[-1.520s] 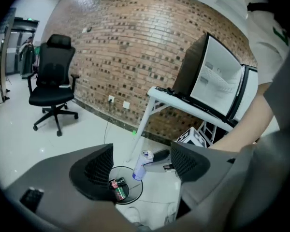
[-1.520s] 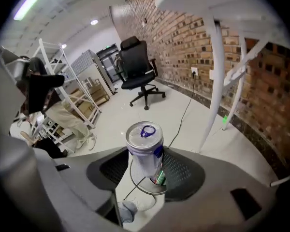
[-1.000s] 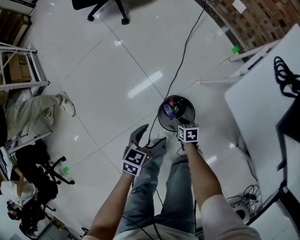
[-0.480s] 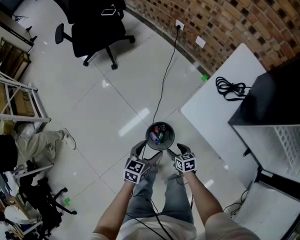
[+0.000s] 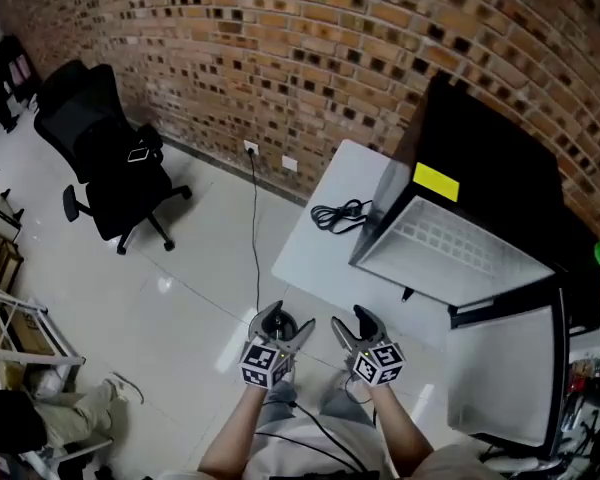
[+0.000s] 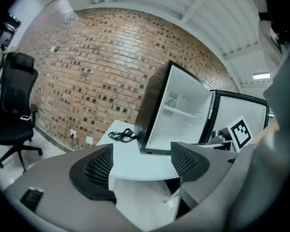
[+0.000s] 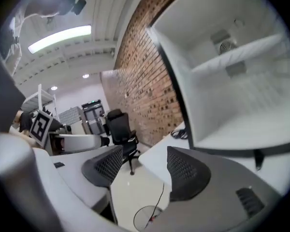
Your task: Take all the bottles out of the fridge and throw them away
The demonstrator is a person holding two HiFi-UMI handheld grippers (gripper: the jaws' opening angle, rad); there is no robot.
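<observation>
Both empty: left gripper point(image 5: 284, 327) jaws apart, right gripper point(image 5: 352, 325) jaws just opened, fridge point(image 5: 458, 240) open ahead

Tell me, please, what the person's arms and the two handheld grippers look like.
The left gripper and right gripper each have a grey body, dark curved tongs with mesh-textured pads, and a white cube printed with black square markers. A thin black cable runs back toward the person. The forearms are bare below light short sleeves.
</observation>
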